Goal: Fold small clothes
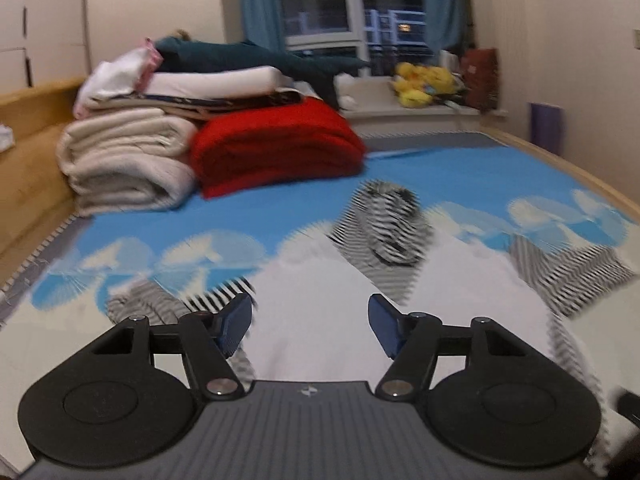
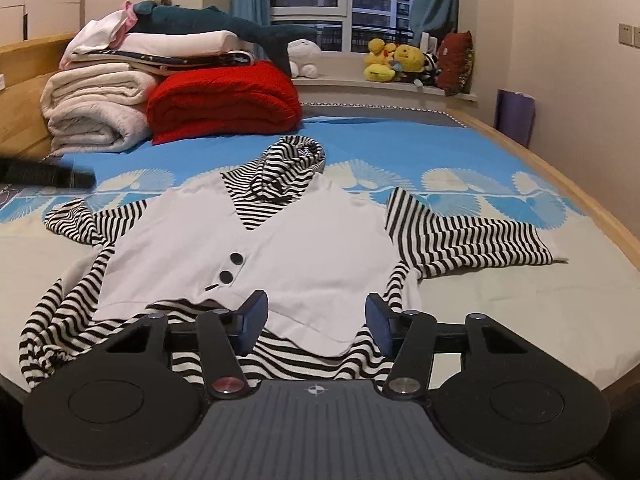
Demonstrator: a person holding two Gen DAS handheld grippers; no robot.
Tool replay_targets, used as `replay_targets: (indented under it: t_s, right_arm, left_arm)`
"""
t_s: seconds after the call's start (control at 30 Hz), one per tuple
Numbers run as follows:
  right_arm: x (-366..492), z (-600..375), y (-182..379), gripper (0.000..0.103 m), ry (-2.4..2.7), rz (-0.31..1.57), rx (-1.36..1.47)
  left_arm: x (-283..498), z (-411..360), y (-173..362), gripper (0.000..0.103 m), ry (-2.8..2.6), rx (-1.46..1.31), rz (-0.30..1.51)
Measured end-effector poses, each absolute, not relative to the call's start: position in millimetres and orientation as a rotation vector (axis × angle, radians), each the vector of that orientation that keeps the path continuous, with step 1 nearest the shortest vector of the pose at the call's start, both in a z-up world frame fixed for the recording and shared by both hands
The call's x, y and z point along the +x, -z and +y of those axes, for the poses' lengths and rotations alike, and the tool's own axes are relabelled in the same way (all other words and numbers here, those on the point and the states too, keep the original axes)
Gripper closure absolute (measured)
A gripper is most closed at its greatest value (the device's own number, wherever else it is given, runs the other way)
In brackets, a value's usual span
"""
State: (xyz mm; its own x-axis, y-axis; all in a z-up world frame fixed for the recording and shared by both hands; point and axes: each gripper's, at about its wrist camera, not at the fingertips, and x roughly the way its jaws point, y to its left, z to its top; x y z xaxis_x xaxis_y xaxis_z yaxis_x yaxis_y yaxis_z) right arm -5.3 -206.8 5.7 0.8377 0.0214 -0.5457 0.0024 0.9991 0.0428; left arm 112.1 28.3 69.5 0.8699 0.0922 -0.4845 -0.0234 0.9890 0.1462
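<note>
The striped hooded top (image 2: pixel 256 240), black-and-white with a white vest front and two black buttons (image 2: pixel 232 268), lies face up and spread flat on the bed (image 2: pixel 520 312), directly ahead of the right claw (image 2: pixel 318 322). That claw is open and holds nothing, its blue pads (image 2: pixel 256 320) wide apart above the garment's lower hem. The hood (image 2: pixel 292 160) points away from the claw. The sleeve ahead and to its right (image 2: pixel 472 240) stretches out straight. The sleeve to its left (image 2: pixel 80 220) is bent and bunched.

The left claw (image 1: pixel 312 324) is also open with nothing between its pads (image 1: pixel 236 330), and the white front of the same top (image 1: pixel 320 300) lies just ahead of and under it. This view is blurred, so whether the pads touch the cloth cannot be told. In the right wrist view, a dark blurred part at the far left edge (image 2: pixel 44 174) may be the left claw's body.

Far ahead and to the left of both claws sit a folded red blanket (image 2: pixel 224 100) and a stack of cream and white bedding (image 2: pixel 96 116), with a teal plush shark (image 2: pixel 224 26) lying on top. Yellow plush toys (image 2: pixel 394 62) rest on the window ledge beyond.
</note>
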Motion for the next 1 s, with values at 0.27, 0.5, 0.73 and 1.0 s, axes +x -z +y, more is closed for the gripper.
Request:
replay_targets:
  t_s: [0.27,0.5,0.73,1.0]
  right_arm:
    - [12.0,-224.1,-22.1,0.049,0.01,0.56,0.01]
    - [86.7,-227.7,-48.0,0.049,-0.013,0.504,-0.016]
    - [186.9,-204.3,-59.0,0.049,-0.08,0.419,-0.047]
    - [241.7,-184.3,-19.4,0.054,-0.14,0.492,0.002]
  left_arm:
    - [205.3,71.5,-66.7,0.034,-0.16,0.042,0.541]
    - [255.8,123.1,-21.4,0.034,-0.256,-0.015,0.628]
    - [276.0,162.2,-12.6,0.034,-0.315,-0.001,0.645]
    - [290.2,209.9,19.9,0.043,-0.402,-0.039,0.754]
